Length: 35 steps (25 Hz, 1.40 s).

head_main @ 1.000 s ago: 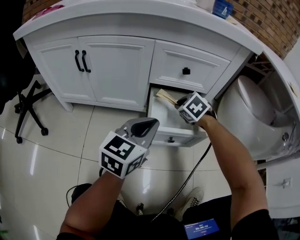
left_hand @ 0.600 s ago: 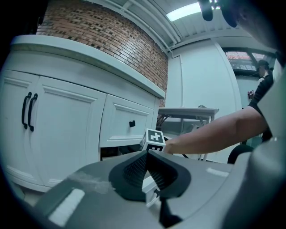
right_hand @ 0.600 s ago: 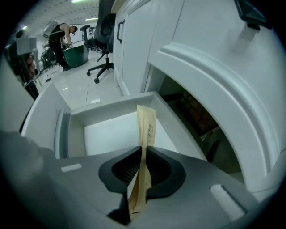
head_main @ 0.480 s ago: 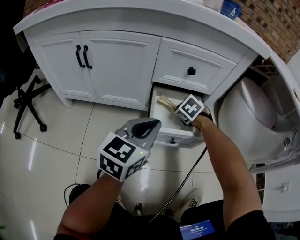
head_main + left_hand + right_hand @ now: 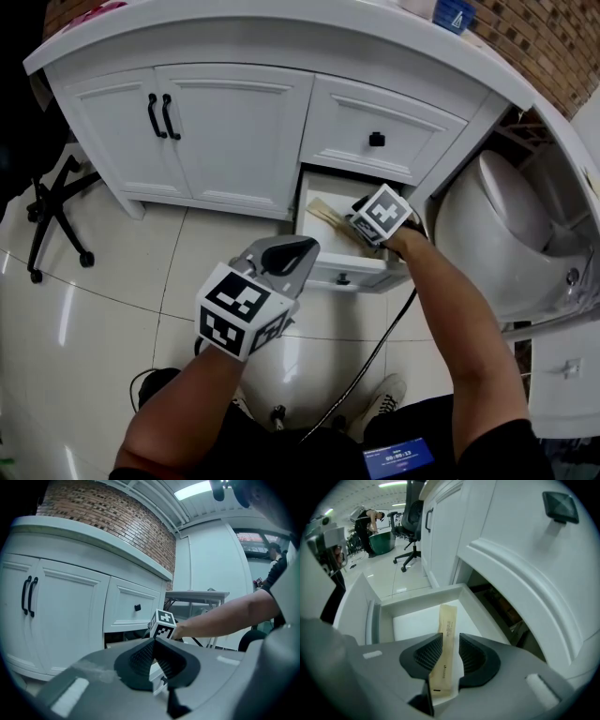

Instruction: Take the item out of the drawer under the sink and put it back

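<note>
Drawer: the lower drawer [image 5: 308,236] of the white vanity [image 5: 234,141] stands pulled out, in the middle of the head view; its white walls box in a narrow well.
Overhang: the shut upper drawer front with a black knob [image 5: 376,140] sits right above the opening and fills the upper right of the right gripper view.
Right side: a white toilet [image 5: 497,225] stands near the drawer's right edge, so room there is tight.
Left side: bare glossy floor tiles [image 5: 112,281] lie open at the left; an office chair base [image 5: 52,216] is well apart, at the left edge.
Doors: 2 cabinet doors with 2 black handles [image 5: 159,114], both shut.
Right gripper [image 5: 451,639]: it is down over the drawer, jaws opening and spread with a clear gap; the pads do not press on anything.
Item: a long tan paper packet [image 5: 446,625] lies lengthwise in the drawer well, its near end showing between the right jaws.
Left gripper [image 5: 153,644]: held over the floor in front of the drawer, jaws pressed together with nothing between them.
Writing: small dark print runs along the packet, too small to read.
Markers: black-and-white square patterns on each gripper's cube, no words.
Countertop: a blue container [image 5: 453,14] at the top edge, its white mark unreadable.
</note>
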Motion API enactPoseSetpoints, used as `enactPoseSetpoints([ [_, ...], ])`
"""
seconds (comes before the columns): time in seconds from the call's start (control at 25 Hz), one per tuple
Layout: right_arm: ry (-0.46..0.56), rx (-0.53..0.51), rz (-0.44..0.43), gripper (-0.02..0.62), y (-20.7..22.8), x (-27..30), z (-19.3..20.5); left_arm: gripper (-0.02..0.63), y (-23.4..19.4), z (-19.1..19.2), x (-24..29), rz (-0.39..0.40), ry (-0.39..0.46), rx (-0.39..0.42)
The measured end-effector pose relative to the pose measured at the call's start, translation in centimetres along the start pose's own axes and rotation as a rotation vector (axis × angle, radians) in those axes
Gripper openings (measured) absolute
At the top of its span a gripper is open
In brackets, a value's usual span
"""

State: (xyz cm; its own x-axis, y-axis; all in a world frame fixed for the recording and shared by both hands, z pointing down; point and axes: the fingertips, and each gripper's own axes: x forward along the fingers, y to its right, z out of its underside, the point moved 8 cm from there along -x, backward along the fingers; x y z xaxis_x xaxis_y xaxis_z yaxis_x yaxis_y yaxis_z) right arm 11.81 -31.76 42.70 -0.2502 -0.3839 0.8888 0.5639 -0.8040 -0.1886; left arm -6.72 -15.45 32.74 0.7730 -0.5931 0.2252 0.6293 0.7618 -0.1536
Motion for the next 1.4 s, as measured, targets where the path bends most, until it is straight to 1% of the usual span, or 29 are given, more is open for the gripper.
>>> enactPoseSetpoints([
  [0.04,0.016,0.004,0.005,0.107,0.0,-0.5,-0.1,0.006,0.0,0.0,0.0,-0.002,-0.001,0.000],
  [0.2,0.072,0.007,0.021,0.030,-0.2,-2.3,-0.1,0.006,0.1,-0.2,-0.1,-0.010,-0.002,0.006],
  [0.28,0.088,0.001,0.025,0.008,-0.5,-3.0,-0.1,0.006,0.1,-0.3,-0.1,-0.013,-0.001,0.010],
  [0.48,0.128,0.026,0.012,0.008,-1.2,-4.4,0.2,0.006,0.5,0.0,0.0,-0.013,-0.009,0.014],
  [0.72,0.273,0.054,0.022,0.008,-2.5,-8.6,0.0,0.006,1.0,-0.2,-0.1,-0.007,-0.005,0.021],
  [0.96,0.433,0.137,0.037,0.008,-4.2,-13.2,0.9,0.006,1.2,-0.8,-0.6,-0.004,0.019,0.019],
  [1.16,0.586,0.253,0.024,0.008,-6.2,-18.1,2.3,0.006,1.1,-0.8,-1.2,-0.008,0.026,0.016],
  [1.28,0.643,0.310,0.013,0.008,-7.1,-20.0,3.5,0.006,1.2,-1.2,-1.5,-0.002,0.040,0.015],
  [1.4,0.676,0.335,0.010,0.008,-7.8,-21.2,4.5,0.006,1.7,-1.3,-1.6,0.007,0.051,0.023],
])
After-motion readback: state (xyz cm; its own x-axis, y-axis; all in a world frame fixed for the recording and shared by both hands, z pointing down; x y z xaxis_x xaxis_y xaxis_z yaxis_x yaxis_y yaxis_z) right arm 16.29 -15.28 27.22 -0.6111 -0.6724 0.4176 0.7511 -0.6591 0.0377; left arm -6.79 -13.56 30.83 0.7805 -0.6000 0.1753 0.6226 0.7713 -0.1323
